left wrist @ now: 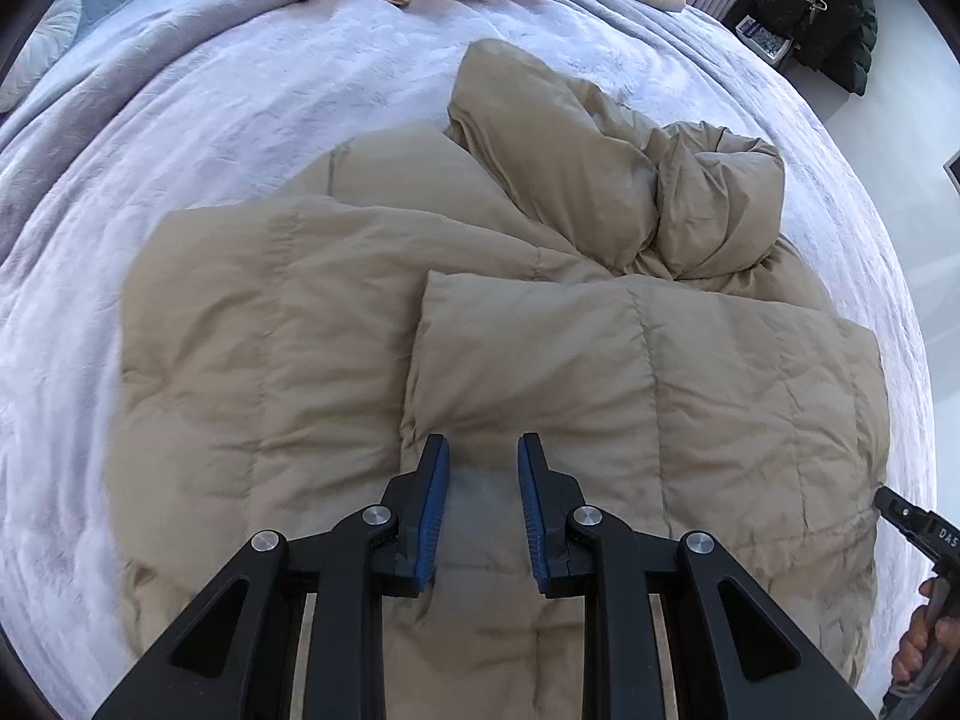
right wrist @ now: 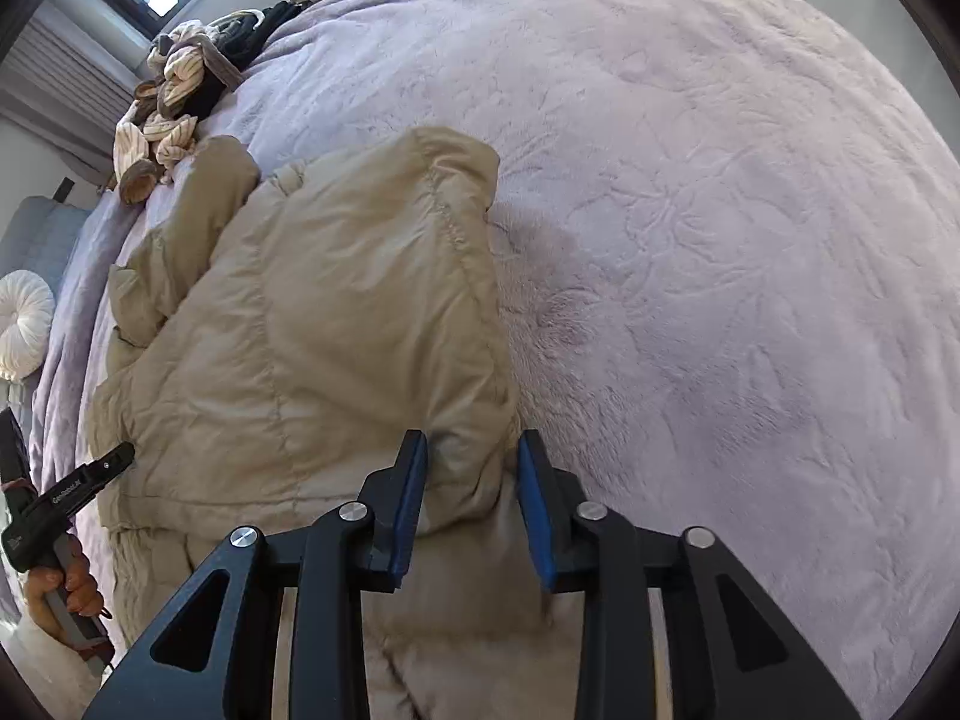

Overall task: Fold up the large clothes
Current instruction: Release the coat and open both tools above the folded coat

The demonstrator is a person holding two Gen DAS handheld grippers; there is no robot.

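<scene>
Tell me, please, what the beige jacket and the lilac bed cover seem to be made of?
The beige jacket looks like thin woven synthetic shell, matte with slight sheen, over puffy filling: stitched channels and fine wrinkles show it. Down or synthetic fill cannot be told. The lilac bed cover looks like plush fleece or short faux fur: soft nap with brushed swirls and darker stroke marks.

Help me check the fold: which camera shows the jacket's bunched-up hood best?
The left wrist view. There the crumpled hood sits unobstructed above the folded panel of the tan puffer jacket. The right wrist view shows mostly the jacket's side edge on the lilac blanket; the hood area is foreshortened and hard to make out.
</scene>
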